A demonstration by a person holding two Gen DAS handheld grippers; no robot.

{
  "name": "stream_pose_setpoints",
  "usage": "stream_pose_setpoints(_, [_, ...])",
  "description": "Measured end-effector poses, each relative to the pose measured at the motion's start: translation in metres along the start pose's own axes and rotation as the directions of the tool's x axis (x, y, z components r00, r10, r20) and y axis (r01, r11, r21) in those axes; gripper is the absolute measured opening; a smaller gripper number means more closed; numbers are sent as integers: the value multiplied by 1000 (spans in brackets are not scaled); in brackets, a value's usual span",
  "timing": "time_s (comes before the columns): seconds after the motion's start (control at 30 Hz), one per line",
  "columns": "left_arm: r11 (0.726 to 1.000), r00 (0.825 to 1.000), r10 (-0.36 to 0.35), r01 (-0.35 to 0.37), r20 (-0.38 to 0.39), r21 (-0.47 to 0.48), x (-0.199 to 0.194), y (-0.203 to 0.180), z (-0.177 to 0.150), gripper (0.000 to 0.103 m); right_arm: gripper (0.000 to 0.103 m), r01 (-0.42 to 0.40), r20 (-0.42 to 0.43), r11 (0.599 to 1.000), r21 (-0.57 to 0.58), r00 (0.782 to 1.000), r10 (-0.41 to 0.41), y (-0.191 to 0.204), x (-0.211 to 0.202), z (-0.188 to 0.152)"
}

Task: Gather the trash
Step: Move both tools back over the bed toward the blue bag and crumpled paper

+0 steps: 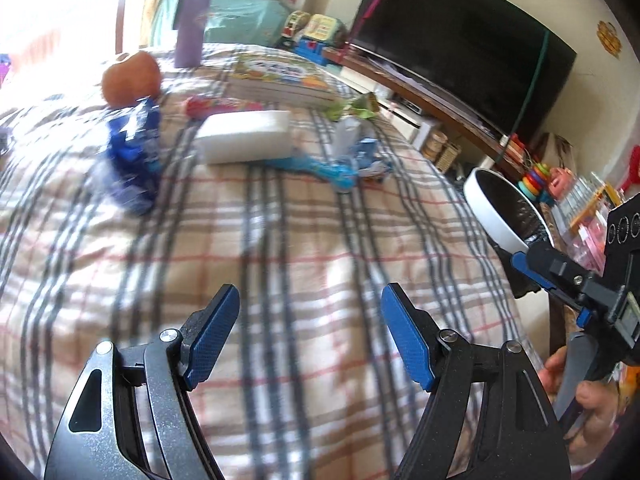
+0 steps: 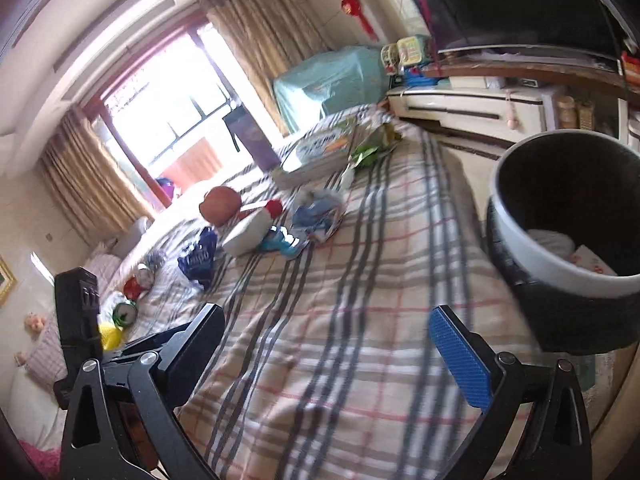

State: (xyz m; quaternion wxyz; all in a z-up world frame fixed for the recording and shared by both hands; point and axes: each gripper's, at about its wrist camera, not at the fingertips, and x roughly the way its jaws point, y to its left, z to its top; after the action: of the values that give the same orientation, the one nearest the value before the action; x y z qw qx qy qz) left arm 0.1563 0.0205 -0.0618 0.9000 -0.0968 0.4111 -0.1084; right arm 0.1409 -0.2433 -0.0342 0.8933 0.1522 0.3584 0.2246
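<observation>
Left wrist view looks across a bed [image 1: 304, 240] covered in a plaid blanket, where wrappers lie scattered well ahead of the jaws. Beyond the bed's far side stands a dark television [image 1: 460, 40]. The trash bin [image 2: 560, 248], white-rimmed with a dark liner, sits just right of the right gripper [image 2: 340, 344]; inside it rest a pale crumpled wad and a piece of white packaging with red print. The same bin appears at the bed's edge, to the right of the left gripper [image 1: 310, 332]. Farther ahead lie a stack of picture books [image 1: 280, 80], a white rectangular block [image 1: 248, 136], an orange-brown round object [image 1: 130, 78] and a purple tumbler [image 1: 190, 28]. The trash itself: a crumpled dark blue wrapper [image 1: 134, 156] ahead and left of the left jaws, a light blue wrapper [image 1: 340, 164] ahead and right, a green wrapper [image 1: 356, 106] beyond it. Both pairs of jaws are spread wide, released, holding nothing, above bare blanket.
</observation>
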Motion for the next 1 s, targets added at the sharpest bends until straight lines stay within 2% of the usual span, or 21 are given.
stream_pose_setpoints(0.07, [1000,1000,11,-11,3,-7,-2,6,-1,75,103,-6,-24,1000,-19,1000,5,7,9,-1])
stream_pose_setpoints(0.27, [998,999,51,-51,2,-45,-6,31,-3,75,103,46,-98,998,-46,994,-50,22,34,2])
stream_pose_setpoints(0.37, [995,998,69,-68,4,-66,-7,43,-3,75,103,98,-75,994,-48,992,-101,24,41,6])
stream_pose_setpoints(0.53, [992,995,97,-95,9,-83,-5,55,2,75,103,121,-82,992,-21,989,-122,18,58,13])
stream_pose_setpoints(0.67, [989,994,109,-108,7,-99,-2,63,4,75,103,163,-43,987,-12,986,-163,15,64,17])
stream_pose_setpoints(1.0, [981,985,168,-164,32,-105,15,81,35,80,102,119,-45,992,-32,992,-121,22,92,36])
